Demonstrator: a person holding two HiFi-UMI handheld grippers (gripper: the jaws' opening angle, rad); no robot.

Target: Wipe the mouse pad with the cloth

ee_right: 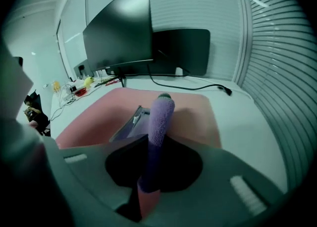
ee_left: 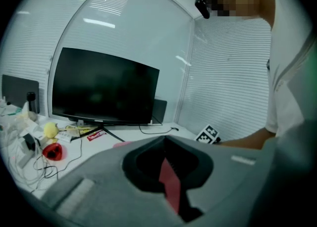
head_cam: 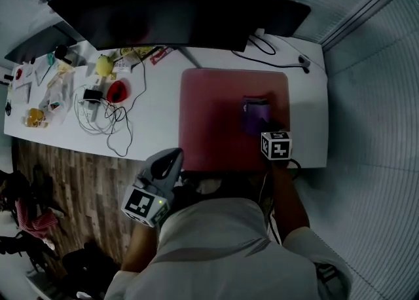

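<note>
White bench point(head_cam: 157, 122) along a window wall with blinds. A large dark monitor point(head_cam: 163, 4) stands at the back.

Mouse pad point(head_cam: 209, 115): pink-red, lies flat in front of the monitor, near edge at the bench front. Most of its surface is bare.

Cloth point(head_cam: 255, 116): purple, nubby pile, sits on the right half of the pad, gripped by the right tongs point(ee_right: 157, 122). The jaws are closed on a bunched fold that stands up between them. The rest appears to drape down toward the pad.

Left tongs point(ee_left: 163, 144): held off the front edge of the bench, near the person's body. The jaws are drawn in to a narrow slit with nothing between them.

Loose cables point(head_cam: 108, 118), a small red item point(head_cam: 116, 90) and a yellow one point(head_cam: 105, 65) lie at the left end of the bench, well apart from the pad.

Handling, judged:
- The cloth looks light and limp and will fold under any push, so a bunched-fold grip suits it.
- A trailing flap may roll under during a stroke.
- The pad is thin and flexible and could creep on the smooth bench.
- The free left tongs could pin a corner of the pad.
</note>
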